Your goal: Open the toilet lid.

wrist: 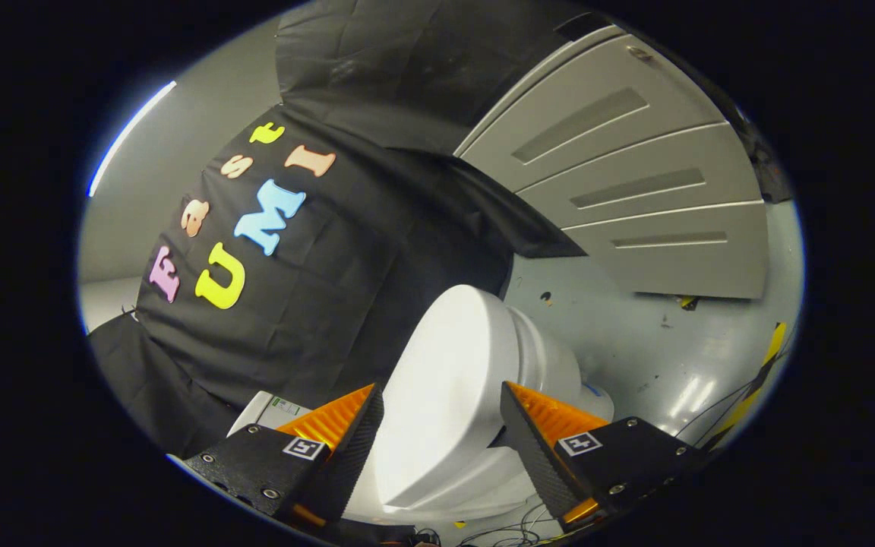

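Gripper view is showing your gripper (441, 414) with its fingers spread wide, gripping nothing; the white toilet lid (445, 395) is lying between them and running on just ahead, down on the toilet bowl (551, 357), which is standing on the grey floor (658, 357)

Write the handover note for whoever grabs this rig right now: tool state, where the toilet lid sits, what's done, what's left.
Tool: open, both fingers spread, gripping nothing that I can see; whether they touch the lid is hard to tell.
Toilet lid: white, lying between the fingers and reaching beyond them, looks raised off the toilet at its near end, gap visible beneath the near edge.
Surroundings: black cloth wall beyond the lid, grey door and grey floor past the toilet.
Done: lid appears partly lifted.
Left: swing it up until it stands fully open.
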`<state>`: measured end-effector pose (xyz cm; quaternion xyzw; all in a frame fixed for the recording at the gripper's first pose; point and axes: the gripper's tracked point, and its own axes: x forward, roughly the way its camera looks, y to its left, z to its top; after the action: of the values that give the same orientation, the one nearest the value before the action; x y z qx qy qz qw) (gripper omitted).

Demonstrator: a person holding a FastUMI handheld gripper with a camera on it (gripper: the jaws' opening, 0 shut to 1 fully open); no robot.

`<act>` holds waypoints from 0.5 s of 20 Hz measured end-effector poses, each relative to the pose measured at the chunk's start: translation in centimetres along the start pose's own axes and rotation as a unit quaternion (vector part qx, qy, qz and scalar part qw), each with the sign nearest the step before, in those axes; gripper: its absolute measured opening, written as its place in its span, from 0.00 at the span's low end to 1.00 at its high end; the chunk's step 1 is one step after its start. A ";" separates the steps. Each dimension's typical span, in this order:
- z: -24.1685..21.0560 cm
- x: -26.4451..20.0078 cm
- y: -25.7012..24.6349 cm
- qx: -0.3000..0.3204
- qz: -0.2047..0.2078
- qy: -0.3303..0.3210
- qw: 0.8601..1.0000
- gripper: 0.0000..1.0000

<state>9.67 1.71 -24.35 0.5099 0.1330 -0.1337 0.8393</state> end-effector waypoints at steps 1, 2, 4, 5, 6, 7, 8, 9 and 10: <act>-0.4 0.1 -0.5 0.003 -0.009 0.004 1.000 0.95; -1.0 0.3 -1.1 0.006 -0.018 0.009 1.000 0.95; -1.6 0.4 -2.0 0.018 -0.030 0.019 0.999 0.95; -2.0 0.7 -2.6 0.026 -0.038 0.025 0.999 0.95; -2.5 0.9 -3.2 0.035 -0.046 0.032 0.998 0.95; -2.8 1.1 -3.7 0.045 -0.053 0.036 0.997 0.95; -3.3 1.4 -4.0 0.056 -0.059 0.039 0.996 0.95; -3.6 1.6 -4.5 0.067 -0.064 0.043 0.995 0.95; -4.0 1.7 -4.9 0.078 -0.067 0.047 0.994 0.95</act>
<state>9.14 2.99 -30.75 0.5695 0.1959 -0.1757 0.7787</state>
